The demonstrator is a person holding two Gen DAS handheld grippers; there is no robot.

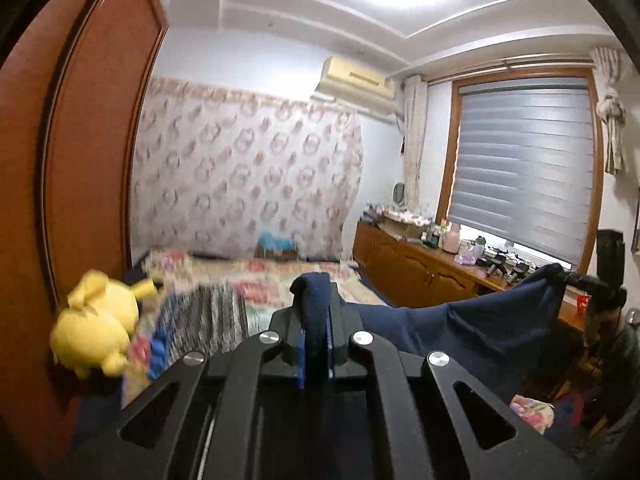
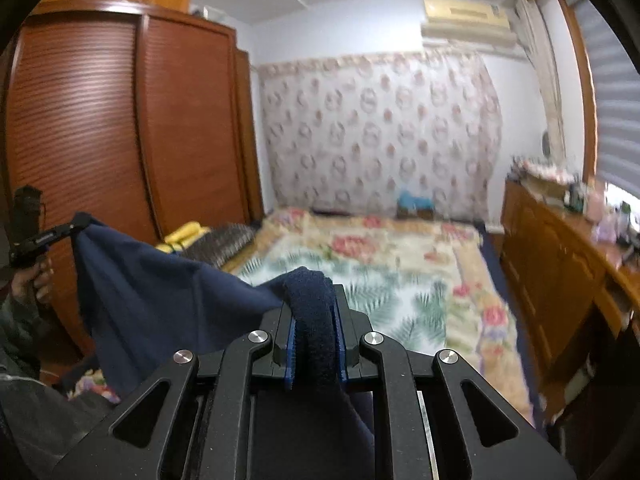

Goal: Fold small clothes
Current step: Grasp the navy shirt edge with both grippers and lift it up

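A navy blue garment (image 1: 480, 320) hangs in the air, stretched between both grippers above the bed. In the left wrist view my left gripper (image 1: 315, 312) is shut on one bunched corner of it. The cloth runs right to my right gripper (image 1: 562, 275), which pinches the other end. In the right wrist view my right gripper (image 2: 314, 316) is shut on a thick rolled edge of the garment (image 2: 160, 300). The fabric spans left to my left gripper (image 2: 78, 224), held by a hand (image 2: 38, 280). The garment's lower part droops out of sight below the grippers.
The bed with a floral blanket (image 2: 380, 272) lies below and ahead. A yellow plush toy (image 1: 96, 324) and a striped cloth (image 1: 208, 312) lie at its left side. A wooden wardrobe (image 2: 120, 120) stands left, and a cluttered wooden sideboard (image 1: 420, 264) right under the window.
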